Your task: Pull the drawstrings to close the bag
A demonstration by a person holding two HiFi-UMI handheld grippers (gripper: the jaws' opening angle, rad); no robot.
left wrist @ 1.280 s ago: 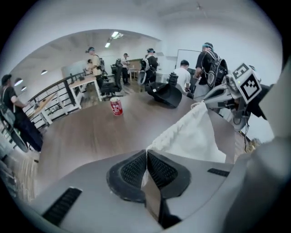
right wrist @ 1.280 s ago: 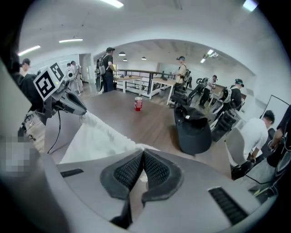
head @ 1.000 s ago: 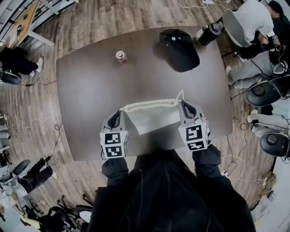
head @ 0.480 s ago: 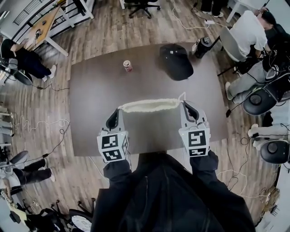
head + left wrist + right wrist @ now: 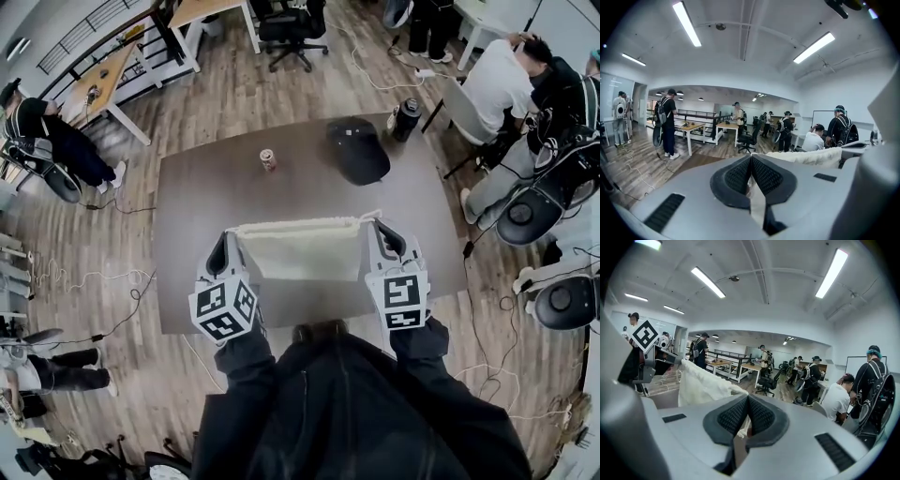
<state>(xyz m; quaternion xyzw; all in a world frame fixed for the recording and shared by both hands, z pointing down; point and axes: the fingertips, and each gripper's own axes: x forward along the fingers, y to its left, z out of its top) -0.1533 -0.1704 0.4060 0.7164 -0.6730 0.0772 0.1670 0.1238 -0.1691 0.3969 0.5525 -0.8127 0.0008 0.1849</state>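
Observation:
A white drawstring bag (image 5: 298, 255) hangs in the air above the brown table (image 5: 197, 272), its gathered top edge stretched straight between the two grippers. My left gripper (image 5: 230, 240) is shut on the drawstring at the bag's left top corner. My right gripper (image 5: 373, 228) is shut on the drawstring at the right top corner. In the left gripper view the pads (image 5: 740, 176) pinch a white cord, and the bag (image 5: 811, 157) runs off to the right. In the right gripper view the gripper (image 5: 747, 417) nips a white cord, with the bag (image 5: 701, 385) to the left.
On the far part of the table stand a drink can (image 5: 268, 159) and a black cap (image 5: 358, 150). A dark flask (image 5: 405, 119) is at the far right corner. People sit on chairs at the right (image 5: 506, 94) and left (image 5: 47, 141). Cables lie on the wooden floor.
Both grippers have risen with the bag, which now hangs off the table. Its top edge has been drawn straighter and tauter between them.

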